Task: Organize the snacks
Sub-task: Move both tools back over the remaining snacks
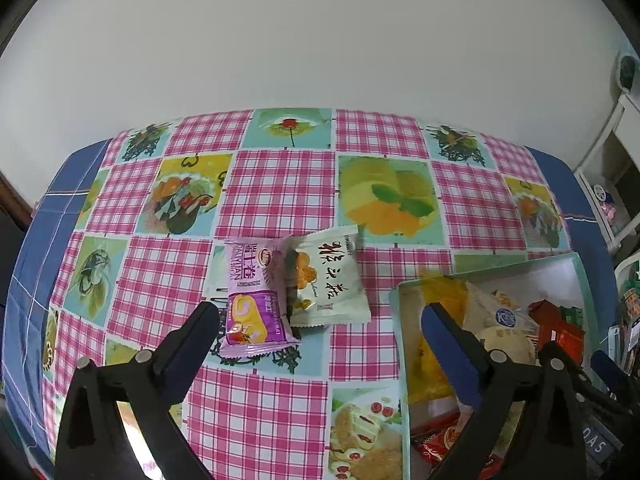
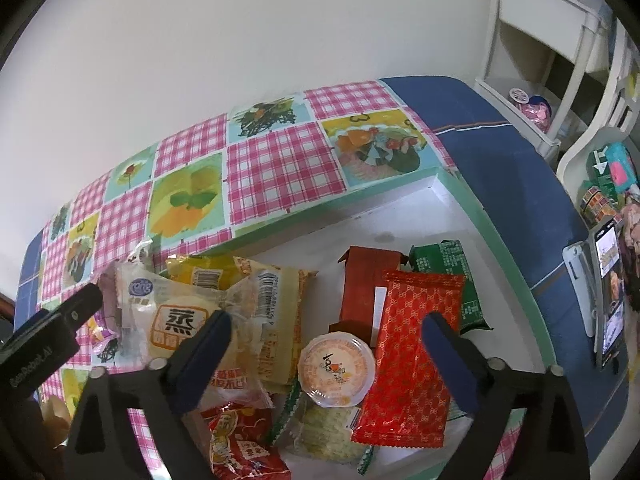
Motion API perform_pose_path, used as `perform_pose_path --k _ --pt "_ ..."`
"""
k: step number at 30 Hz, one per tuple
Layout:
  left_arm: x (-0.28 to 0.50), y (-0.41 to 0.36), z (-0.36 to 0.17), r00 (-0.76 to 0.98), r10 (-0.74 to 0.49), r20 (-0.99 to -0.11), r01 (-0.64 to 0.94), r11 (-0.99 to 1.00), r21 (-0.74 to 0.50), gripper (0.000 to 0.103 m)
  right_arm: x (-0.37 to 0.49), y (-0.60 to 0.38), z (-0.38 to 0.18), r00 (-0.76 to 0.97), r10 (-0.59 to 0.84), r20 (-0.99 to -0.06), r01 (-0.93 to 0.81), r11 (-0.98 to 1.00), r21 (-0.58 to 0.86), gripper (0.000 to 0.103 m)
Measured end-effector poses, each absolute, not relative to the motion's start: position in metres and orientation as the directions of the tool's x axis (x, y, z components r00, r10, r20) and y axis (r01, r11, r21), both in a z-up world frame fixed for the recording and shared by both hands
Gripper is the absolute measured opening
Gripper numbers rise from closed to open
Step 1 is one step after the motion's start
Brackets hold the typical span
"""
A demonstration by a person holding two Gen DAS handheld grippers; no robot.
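Snacks: purple pack [image 1: 256,300] and white pack [image 1: 332,280] on tablecloth [image 1: 280,192]; others in box [image 2: 496,248]. Left gripper [image 1: 320,316] and right gripper [image 2: 326,326] spread wide, empty.

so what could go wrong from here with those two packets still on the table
The purple packet and white packet touch, so the open left hand-held gripper could drag both or pinch only an edge. The box is already piled with snacks, so a dropped packet could slide off the heap.

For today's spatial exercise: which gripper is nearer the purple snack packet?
Left. The left gripper hangs just over the purple snack packet; the right gripper is over the box.
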State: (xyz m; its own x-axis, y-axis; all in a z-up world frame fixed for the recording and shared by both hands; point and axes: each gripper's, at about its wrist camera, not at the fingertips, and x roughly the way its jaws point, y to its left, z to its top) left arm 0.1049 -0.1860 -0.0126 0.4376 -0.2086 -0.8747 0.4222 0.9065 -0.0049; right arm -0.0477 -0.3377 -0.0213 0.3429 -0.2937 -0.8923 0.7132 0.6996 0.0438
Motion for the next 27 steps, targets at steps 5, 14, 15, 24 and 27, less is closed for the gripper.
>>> perform_pose_path --k 5,14,15,24,27 --pt "0.106 -0.184 -0.012 0.442 -0.205 -0.874 0.413 0.911 -0.005 0.101 -0.049 -0.338 -0.022 0.336 -0.310 -0.889 0.720 0.694 0.030 0.103" --pt "0.122 -0.161 -0.011 0.426 -0.209 -0.880 0.363 0.931 -0.045 0.101 -0.041 -0.330 -0.009 0.343 -0.325 -0.881 0.715 0.699 0.021 0.103" --pt "0.124 -0.157 -0.010 0.427 -0.207 -0.880 0.356 0.933 -0.047 0.101 -0.039 -0.327 -0.007 0.346 -0.325 -0.880 0.711 0.703 0.020 0.103" --pt "0.146 -0.107 -0.006 0.445 -0.168 -0.880 0.255 0.965 -0.055 0.101 -0.007 -0.291 0.004 0.385 -0.305 -0.871 0.655 0.756 0.025 0.103" --pt "0.152 -0.089 -0.005 0.459 -0.140 -0.878 0.219 0.975 -0.041 0.101 0.006 -0.276 0.008 0.399 -0.302 -0.866 0.629 0.777 0.019 0.103"
